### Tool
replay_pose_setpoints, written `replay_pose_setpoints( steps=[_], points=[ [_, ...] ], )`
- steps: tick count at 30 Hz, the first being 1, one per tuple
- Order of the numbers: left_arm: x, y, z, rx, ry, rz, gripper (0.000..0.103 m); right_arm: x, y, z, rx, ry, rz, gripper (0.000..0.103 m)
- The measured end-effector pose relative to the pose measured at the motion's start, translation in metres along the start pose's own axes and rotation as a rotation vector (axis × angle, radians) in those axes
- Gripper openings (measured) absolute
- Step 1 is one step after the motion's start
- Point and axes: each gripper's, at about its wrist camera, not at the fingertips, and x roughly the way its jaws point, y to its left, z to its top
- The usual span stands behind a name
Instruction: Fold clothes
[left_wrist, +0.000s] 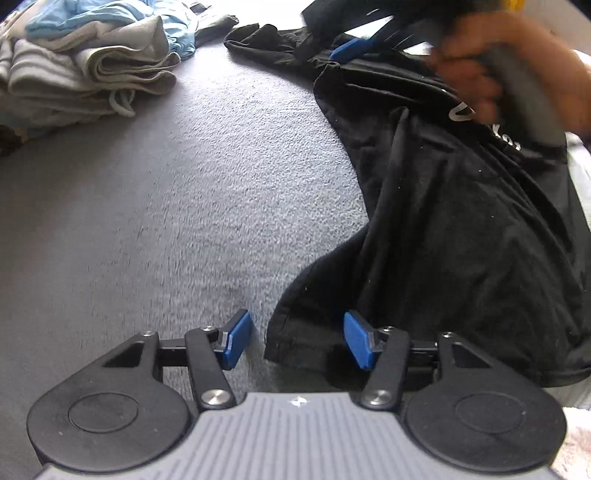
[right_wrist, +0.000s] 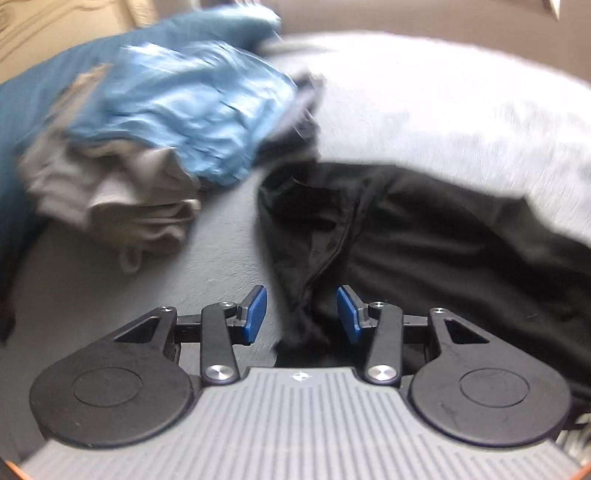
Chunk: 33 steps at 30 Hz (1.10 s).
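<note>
Left wrist view: the left tongs (left_wrist: 297, 341) are seen apart, with the hem corner of the black shirt (left_wrist: 461, 221) lying right between the blue pads (left_wrist: 357, 339) but not pinched yet, as far as can be told. The shirt is spread on the grey bed cover (left_wrist: 166, 206), running long-ways from that near corner up and away to the far right, where the right tongs (left_wrist: 347, 50) are glimpsed, blurred, in a hand (left_wrist: 491, 70). White lettering is partly seen on the chest. So the near hem belongs to the left tongs, the far end to the right.

Right wrist view: pretty smeared. The right tongs (right_wrist: 302, 314) are held apart too, with a bunched ridge of the black fabric (right_wrist: 406, 240) sitting between the pads, a seam running up from it; contact can't be told for sure. The shirt looks rumpled, soft, not flattened. A pile of folded clothes (right_wrist: 147, 155), grey with light blue on top, is parked off to the left, near but not touching.
</note>
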Motion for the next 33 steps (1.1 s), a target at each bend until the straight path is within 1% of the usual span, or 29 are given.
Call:
replay_pose_setpoints(
  steps=[1,2,3,5,6,8,9,11,13,15,17,21,23,24,26,28,29,31,33],
  points=[
    [-0.001,0.000,-0.002,-0.006,-0.006,-0.002,0.044,0.009,-0.004,0.003,0.029,0.014,0.003,0.022],
    [-0.002,0.001,-0.004,-0.012,-0.012,-0.005,0.042,0.017,-0.008,0.006,0.059,0.028,0.005,0.013],
    [-0.002,0.001,-0.005,-0.012,-0.018,-0.009,0.039,0.023,-0.012,0.008,0.086,0.039,0.010,0.007],
    [-0.006,0.006,-0.011,-0.015,-0.031,-0.025,0.034,0.019,-0.016,0.010,0.111,0.041,0.024,0.005],
    [-0.007,0.008,-0.013,-0.022,-0.035,-0.043,0.026,0.015,-0.015,0.009,0.102,0.039,0.021,0.004],
    [-0.010,0.012,-0.015,-0.043,-0.032,-0.082,0.016,0.004,-0.013,0.006,0.085,0.020,0.012,0.004],
    [-0.012,0.014,-0.017,-0.056,-0.027,-0.106,0.008,-0.004,-0.012,0.006,0.079,0.001,0.012,0.004],
    [-0.018,0.014,-0.023,-0.078,-0.015,-0.148,0.008,-0.025,-0.013,0.007,0.083,-0.072,0.046,0.004],
    [-0.026,0.011,-0.031,-0.084,-0.008,-0.169,0.008,-0.042,-0.014,0.009,0.094,-0.154,0.092,0.004],
    [-0.033,0.008,-0.038,-0.091,0.005,-0.185,0.008,-0.050,-0.014,0.013,0.115,-0.205,0.129,0.004],
    [-0.039,0.005,-0.045,-0.098,0.019,-0.199,0.008,-0.047,-0.012,0.017,0.121,-0.227,0.153,0.004],
    [-0.048,0.005,-0.054,-0.105,0.037,-0.174,0.008,-0.020,-0.004,0.020,0.126,-0.235,0.194,0.004],
    [-0.050,0.005,-0.057,-0.107,0.046,-0.156,0.008,-0.003,0.002,0.018,0.102,-0.222,0.184,0.004],
    [-0.049,0.005,-0.058,-0.106,0.052,-0.145,0.008,0.006,0.005,0.016,0.085,-0.208,0.161,0.004],
    [-0.048,0.005,-0.060,-0.104,0.063,-0.121,0.008,0.024,0.008,0.013,0.060,-0.168,0.136,0.008],
    [-0.043,0.006,-0.063,-0.092,0.078,-0.098,0.010,0.037,0.008,0.010,0.039,-0.107,0.118,0.008],
    [-0.041,0.006,-0.064,-0.085,0.086,-0.086,0.010,0.037,0.007,0.009,0.033,-0.107,0.125,0.009],
    [-0.039,0.006,-0.067,-0.079,0.089,-0.072,0.012,0.030,0.004,0.011,0.035,-0.095,0.143,0.021],
    [-0.037,0.007,-0.067,-0.088,0.100,-0.072,0.014,0.016,-0.002,0.012,0.055,-0.098,0.159,0.050]
  ],
)
